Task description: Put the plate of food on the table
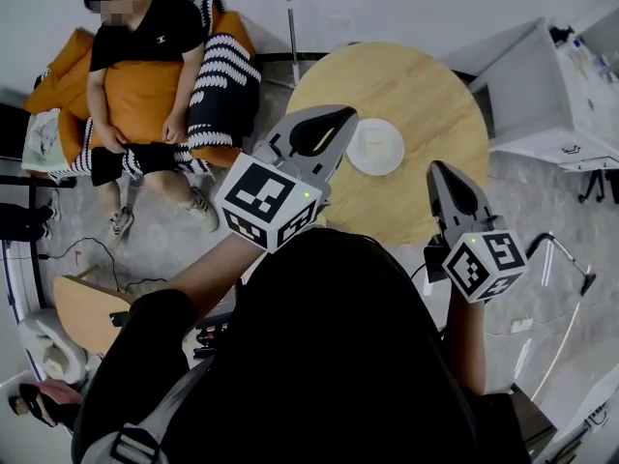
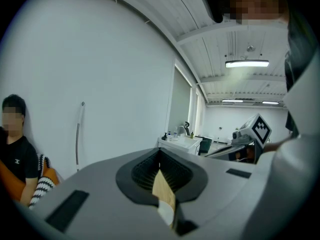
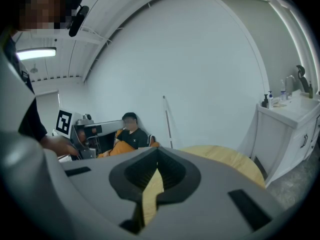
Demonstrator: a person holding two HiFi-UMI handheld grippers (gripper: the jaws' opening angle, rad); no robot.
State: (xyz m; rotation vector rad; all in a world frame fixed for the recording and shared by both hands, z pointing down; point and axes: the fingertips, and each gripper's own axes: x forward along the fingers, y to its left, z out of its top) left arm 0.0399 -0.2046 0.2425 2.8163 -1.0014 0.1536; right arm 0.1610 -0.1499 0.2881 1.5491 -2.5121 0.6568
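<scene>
Closest to the head camera is the wearer's black-clad torso, filling the six o'clock half of the view, and both tools are raised in front of it. I read the left gripper as closed on nothing: along its own view the jaws meet, with only a sliver of wood showing through the slit. The right gripper is likewise shut and empty. The white round plate, carrying something pale I cannot identify, already sits on the round light-wood table, inboard of the rim and at about one o'clock from the middle of the head view. So I judge the placing done, and the risks now are about undoing it. The left gripper hangs over the table's near rim just beside the plate, at the plate's nine o'clock. A careless sweep toward three o'clock would shove the dish or tip whatever is on it. The right gripper is lower, at the plate's five o'clock, and lifting it forward could clip the table's edge (closed jaws make a blunt ram). Stepping back has hazards too: a thin dark cable trails on the floor at eight o'clock, and a seated person on an orange sofa stretches their feet out at ten o'clock, near my path.
</scene>
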